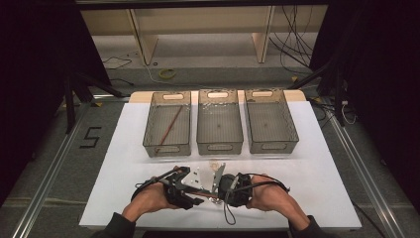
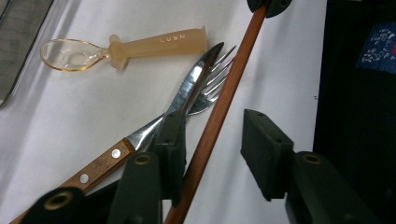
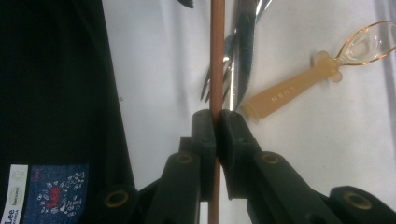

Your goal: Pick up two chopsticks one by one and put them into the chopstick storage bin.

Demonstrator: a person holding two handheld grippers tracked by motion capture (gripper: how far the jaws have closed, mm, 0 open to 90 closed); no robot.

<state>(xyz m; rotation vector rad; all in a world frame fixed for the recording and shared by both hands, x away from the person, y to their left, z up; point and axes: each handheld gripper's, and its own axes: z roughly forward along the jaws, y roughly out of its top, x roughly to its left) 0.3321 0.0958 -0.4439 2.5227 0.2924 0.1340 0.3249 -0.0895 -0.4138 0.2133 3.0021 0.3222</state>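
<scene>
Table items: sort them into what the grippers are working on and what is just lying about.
In hand: chopstick, clamped by the right gripper, passing between the open left gripper jaws.

Lying about: spoon, fork, knife, three bins, chopstick in left bin.

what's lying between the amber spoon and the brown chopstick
In the left gripper view, a wooden-handled knife and a fork lie between the spoon and the chopstick.
</scene>
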